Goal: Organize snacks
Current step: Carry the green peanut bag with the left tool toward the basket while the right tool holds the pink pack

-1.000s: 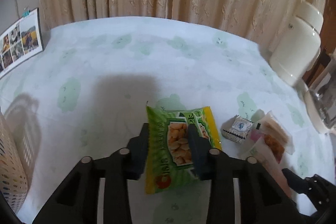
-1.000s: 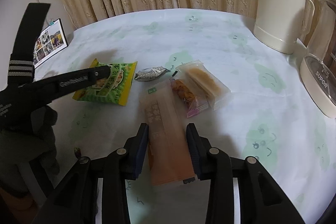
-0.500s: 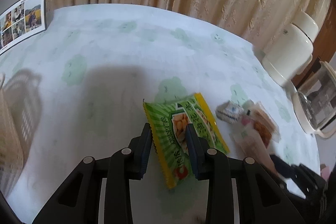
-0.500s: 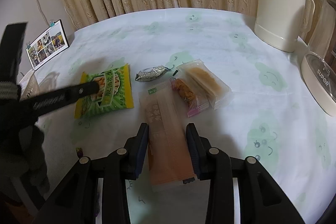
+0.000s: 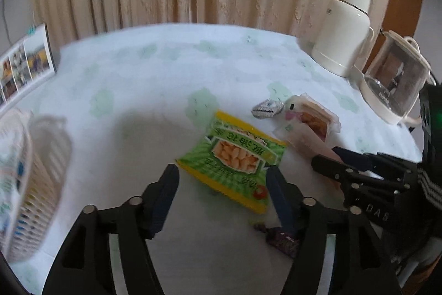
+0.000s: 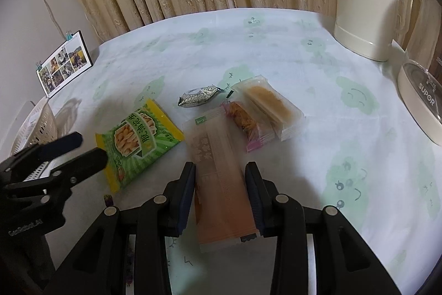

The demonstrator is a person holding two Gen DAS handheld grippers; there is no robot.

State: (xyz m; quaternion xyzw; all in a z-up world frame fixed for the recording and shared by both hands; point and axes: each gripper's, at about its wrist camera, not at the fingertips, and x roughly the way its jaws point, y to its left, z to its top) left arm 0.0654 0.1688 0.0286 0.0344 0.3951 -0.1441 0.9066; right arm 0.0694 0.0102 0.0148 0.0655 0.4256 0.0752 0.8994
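**Green packet lies free; orange packet sits between the right gripper's fingers**

The green snack bag (image 5: 234, 156) lies flat on the worktop (image 5: 165, 73), just ahead of the left gripper (image 5: 221, 184), whose jaws stand wide apart with nothing between them. The white basket (image 5: 36, 170), likely where the snacks belong, stands at the left edge.

The right gripper (image 6: 220, 192) straddles a long orange packet (image 6: 221, 184); its pads flank the packet's sides closely, but I cannot tell whether they actually press it. Beyond lie a silver foil sweet (image 6: 199, 98), a small pink-edged packet (image 6: 248, 123) and a clear-wrapped cake (image 6: 270, 107), the last two touching.

All of these look light and thin-skinned. The green bag is probably a crinkly, air-puffed film that slides easily and crushes its contents if squeezed at the middle; a sealed edge seems the safer hold. The orange packet appears flat and stiffer, so a grip across its width should suit, though glossy film may slip.
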